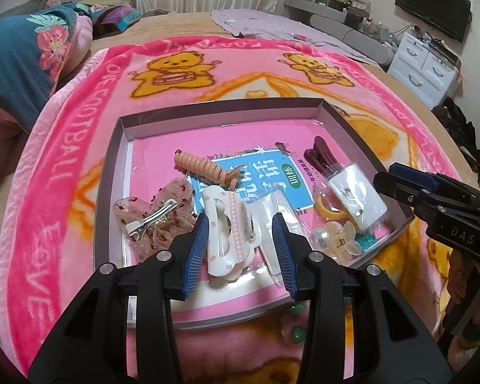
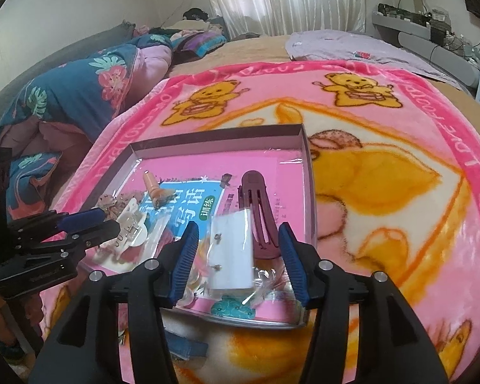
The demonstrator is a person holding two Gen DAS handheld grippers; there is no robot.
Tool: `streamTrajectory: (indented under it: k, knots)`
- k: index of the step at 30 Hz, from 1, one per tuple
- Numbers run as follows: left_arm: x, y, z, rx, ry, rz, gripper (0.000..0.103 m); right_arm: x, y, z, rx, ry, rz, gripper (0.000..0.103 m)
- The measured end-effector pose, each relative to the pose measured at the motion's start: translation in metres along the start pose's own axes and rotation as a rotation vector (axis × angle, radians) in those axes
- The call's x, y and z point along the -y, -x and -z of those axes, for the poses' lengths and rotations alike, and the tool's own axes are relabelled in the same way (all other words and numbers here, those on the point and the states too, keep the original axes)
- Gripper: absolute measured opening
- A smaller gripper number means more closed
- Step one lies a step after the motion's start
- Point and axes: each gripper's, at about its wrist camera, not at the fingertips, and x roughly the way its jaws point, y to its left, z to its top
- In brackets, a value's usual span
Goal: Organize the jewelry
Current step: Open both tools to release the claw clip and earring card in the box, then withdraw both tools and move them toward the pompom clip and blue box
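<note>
Left gripper angled down – fingers apart around white hair claw, right gripper released over earring card, tray on pink bear blanket, bed, curtained window.

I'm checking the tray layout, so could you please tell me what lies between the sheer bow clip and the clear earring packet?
The white claw clip lies between the bow clip and the earring packet, as the left wrist view shows.

A fluffy fleece blanket covers the bed. The cardboard box looks matt, its pink liner glossy. The white claw clip is shiny plastic, the small clip bright metal.
</note>
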Motion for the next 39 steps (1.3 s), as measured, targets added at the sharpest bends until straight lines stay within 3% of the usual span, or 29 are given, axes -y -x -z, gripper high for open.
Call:
streamTrajectory:
  k: [8,16,19,21,28,30,33,39]
  knots:
    - [0.004,0.013,-0.001,0.02,-0.007,0.009,0.032,0.0,0.018,0.001,0.029,0.006,0.008,0.061]
    - [0.004,0.031,0.003,0.04,0.004,0.011,0.034,-0.001,0.042,0.004,0.067,-0.019,-0.003,0.082]
    - [0.002,0.039,0.006,0.048,0.015,0.012,0.044,-0.002,0.052,0.006,0.082,-0.027,-0.011,0.089]
    - [0.002,0.046,0.008,0.056,0.019,0.012,0.045,-0.004,0.059,0.007,0.091,-0.028,-0.014,0.091]
    - [0.003,0.069,0.013,0.101,0.049,0.012,0.064,-0.01,0.078,0.014,0.115,-0.023,-0.021,0.093]
    - [0.005,0.076,0.016,0.109,0.058,0.019,0.065,-0.011,0.083,0.017,0.118,-0.029,-0.03,0.093]
    - [0.008,0.085,0.02,0.124,0.066,0.015,0.076,-0.014,0.092,0.022,0.126,-0.029,-0.035,0.096]
    - [0.009,0.106,0.029,0.162,0.076,0.003,0.087,-0.021,0.111,0.03,0.146,-0.029,-0.032,0.098]
